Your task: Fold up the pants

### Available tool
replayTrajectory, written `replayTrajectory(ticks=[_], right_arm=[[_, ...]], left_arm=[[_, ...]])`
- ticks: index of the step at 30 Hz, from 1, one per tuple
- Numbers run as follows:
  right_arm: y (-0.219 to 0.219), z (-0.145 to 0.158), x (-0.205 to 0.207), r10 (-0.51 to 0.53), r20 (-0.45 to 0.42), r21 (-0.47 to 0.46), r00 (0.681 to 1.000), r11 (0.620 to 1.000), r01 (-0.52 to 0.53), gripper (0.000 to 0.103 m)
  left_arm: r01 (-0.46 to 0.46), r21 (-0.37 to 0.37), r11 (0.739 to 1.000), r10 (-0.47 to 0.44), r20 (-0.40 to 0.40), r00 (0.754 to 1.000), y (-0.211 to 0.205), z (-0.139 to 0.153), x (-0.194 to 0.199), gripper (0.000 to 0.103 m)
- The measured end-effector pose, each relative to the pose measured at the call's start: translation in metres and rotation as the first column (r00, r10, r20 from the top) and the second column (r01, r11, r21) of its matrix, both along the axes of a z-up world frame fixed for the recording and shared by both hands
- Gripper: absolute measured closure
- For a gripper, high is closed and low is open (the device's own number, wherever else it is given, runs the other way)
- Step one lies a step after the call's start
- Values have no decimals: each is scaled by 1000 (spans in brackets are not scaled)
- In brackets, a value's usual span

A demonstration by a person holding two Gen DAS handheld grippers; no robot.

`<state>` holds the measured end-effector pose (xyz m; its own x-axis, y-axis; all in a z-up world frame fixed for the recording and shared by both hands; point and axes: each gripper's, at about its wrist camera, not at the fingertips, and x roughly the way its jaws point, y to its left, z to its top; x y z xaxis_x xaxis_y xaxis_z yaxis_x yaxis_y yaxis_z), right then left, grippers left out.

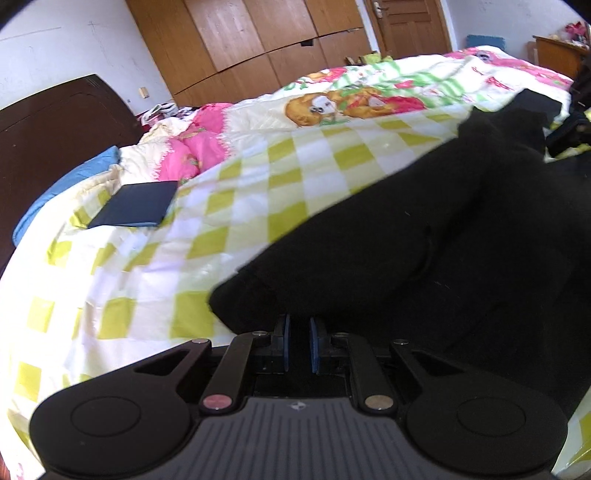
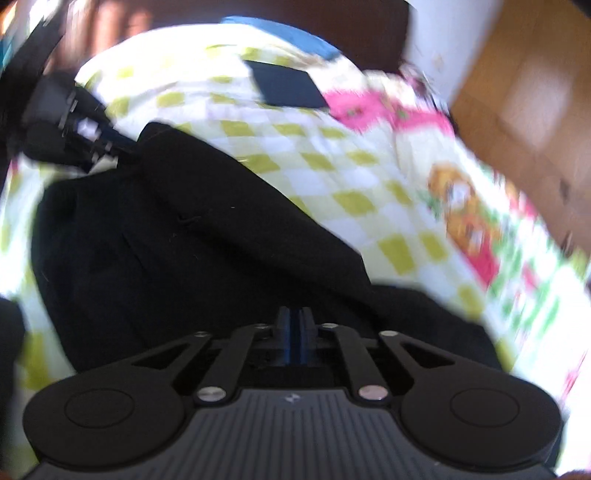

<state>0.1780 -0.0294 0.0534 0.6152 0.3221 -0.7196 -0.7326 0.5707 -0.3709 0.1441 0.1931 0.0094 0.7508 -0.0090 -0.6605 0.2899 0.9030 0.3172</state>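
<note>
Black pants (image 1: 424, 229) lie bunched on a bed with a yellow-and-white checked cover (image 1: 258, 177). In the left wrist view my left gripper (image 1: 301, 321) is shut on a lifted edge of the pants, and the cloth drapes over its fingertips and hides them. In the right wrist view, which is blurred, the pants (image 2: 184, 240) stretch from the upper left down to my right gripper (image 2: 295, 314). Its blue pads stand close together, with black cloth over their tips. The left gripper (image 2: 86, 133) shows there at the upper left, at a corner of the pants.
A flat dark blue case (image 1: 135, 203) lies on the cover near a blue pillow (image 1: 66, 184) and a dark headboard (image 1: 55, 122). A pink quilt (image 1: 195, 147) is crumpled beyond it. A wooden wardrobe (image 1: 258, 44) and a door (image 1: 406, 26) stand behind the bed.
</note>
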Motion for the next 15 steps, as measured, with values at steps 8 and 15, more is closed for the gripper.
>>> replayTrajectory(ticks=[8,15], right_arm=[[53,-48,16,174,153,-174,973,974,-147,52],[87,-55,47,157,110,-97,982,984,-146,90]], left_arm=[[38,63,997,-41,49,998,-6,-9,-8,64],[67,221,973,-101,146,984,-16,-17,-30,20]])
